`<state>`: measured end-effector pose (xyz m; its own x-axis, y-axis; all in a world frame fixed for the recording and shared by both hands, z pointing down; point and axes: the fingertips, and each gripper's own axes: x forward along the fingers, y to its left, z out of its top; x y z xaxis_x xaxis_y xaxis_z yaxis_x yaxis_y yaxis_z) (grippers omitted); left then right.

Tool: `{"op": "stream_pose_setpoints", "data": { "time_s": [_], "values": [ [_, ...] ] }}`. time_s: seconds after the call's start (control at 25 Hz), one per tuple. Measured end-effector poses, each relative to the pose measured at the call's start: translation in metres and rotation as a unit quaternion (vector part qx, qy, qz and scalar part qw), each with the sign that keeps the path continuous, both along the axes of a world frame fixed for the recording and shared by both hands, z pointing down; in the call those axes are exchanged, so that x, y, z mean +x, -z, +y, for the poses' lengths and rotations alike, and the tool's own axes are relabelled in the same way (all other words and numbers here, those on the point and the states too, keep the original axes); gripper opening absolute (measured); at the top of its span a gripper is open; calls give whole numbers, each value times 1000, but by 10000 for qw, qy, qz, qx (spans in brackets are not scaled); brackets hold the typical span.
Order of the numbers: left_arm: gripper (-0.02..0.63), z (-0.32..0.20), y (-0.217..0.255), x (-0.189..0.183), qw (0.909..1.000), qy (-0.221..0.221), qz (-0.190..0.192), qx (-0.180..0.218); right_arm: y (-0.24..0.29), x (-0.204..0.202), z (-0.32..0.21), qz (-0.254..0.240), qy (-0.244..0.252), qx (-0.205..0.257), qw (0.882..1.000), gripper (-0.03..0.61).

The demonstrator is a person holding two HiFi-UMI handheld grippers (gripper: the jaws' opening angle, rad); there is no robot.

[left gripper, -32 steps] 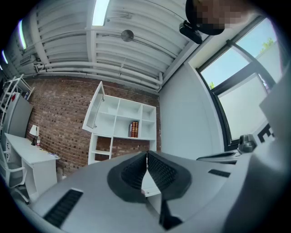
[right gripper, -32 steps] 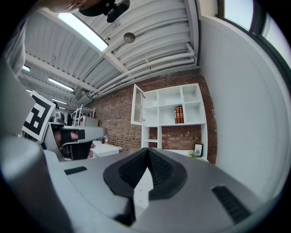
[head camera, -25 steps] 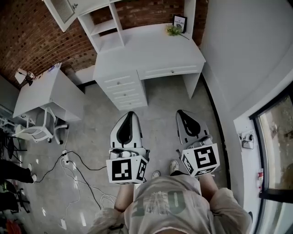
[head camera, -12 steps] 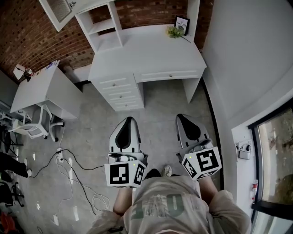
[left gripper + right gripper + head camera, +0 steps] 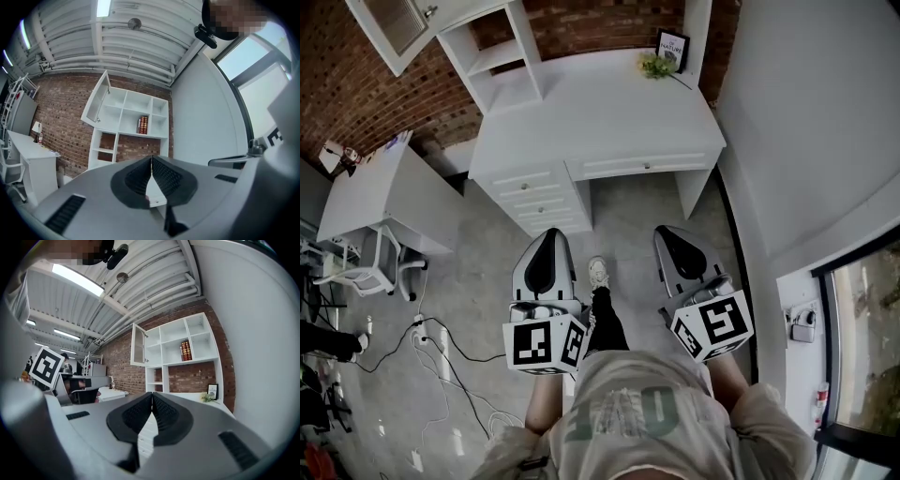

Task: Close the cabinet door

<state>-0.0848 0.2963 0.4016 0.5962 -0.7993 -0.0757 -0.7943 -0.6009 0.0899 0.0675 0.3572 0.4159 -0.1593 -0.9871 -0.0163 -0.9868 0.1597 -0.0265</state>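
The white cabinet door (image 5: pixel 394 23) hangs open at the top left corner of the shelf unit (image 5: pixel 502 56) that stands on the white desk (image 5: pixel 609 112). In the left gripper view the door (image 5: pixel 97 101) swings out to the left, away from its compartment. The right gripper view shows the same door (image 5: pixel 138 345) open. My left gripper (image 5: pixel 551 234) and right gripper (image 5: pixel 667 232) are held level side by side over the floor, short of the desk and far below the door. On both the left gripper (image 5: pixel 151 158) and the right gripper (image 5: pixel 152 394) the jaws meet, with nothing between them.
The desk has a stack of drawers (image 5: pixel 534 202), and a plant (image 5: pixel 654 64) and a framed picture (image 5: pixel 668 45) at the back. Books (image 5: pixel 143 125) stand on a shelf. A second white desk (image 5: pixel 370 202), a chair (image 5: pixel 356 272) and floor cables (image 5: pixel 441 356) lie left. A grey wall (image 5: pixel 825 122) runs along the right.
The desk has come closer as the person walks toward it. A foot has stepped forward between the two grippers. Both grippers moved forward together, still shut.
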Motion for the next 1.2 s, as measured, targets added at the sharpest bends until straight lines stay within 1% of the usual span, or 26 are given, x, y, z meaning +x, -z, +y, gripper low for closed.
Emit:
{"op": "stream_pose_setpoints", "data": {
  "time_s": [0.16,0.24,0.36,0.44,0.56,0.72,0.96,1.04,1.2],
  "values": [
    [20,-83,-2,29,9995,-237,90,191,-1,22,-68,174,-187,180,9995,17],
    [20,-131,0,48,9991,-355,111,207,-2,36,-111,176,-272,171,9993,17],
    [20,-204,10,74,9984,-496,33,278,0,49,-185,107,-272,76,9995,17],
    [20,-255,17,87,9976,-605,-8,335,9,55,-239,157,-255,89,9995,17],
    [20,-333,24,105,9966,-752,-48,343,28,66,-320,176,-327,266,9990,17],
    [20,-421,36,118,9961,-773,-61,415,46,75,-413,140,-359,401,9985,17],
    [20,-514,47,132,9962,-749,-55,432,48,89,-516,91,-362,333,9987,17],
    [20,-534,49,134,9966,-734,-28,369,47,91,-536,49,-377,279,9989,17],
    [20,-557,44,140,9974,-680,68,208,44,93,-555,81,-324,167,9993,17]
  ]
}}
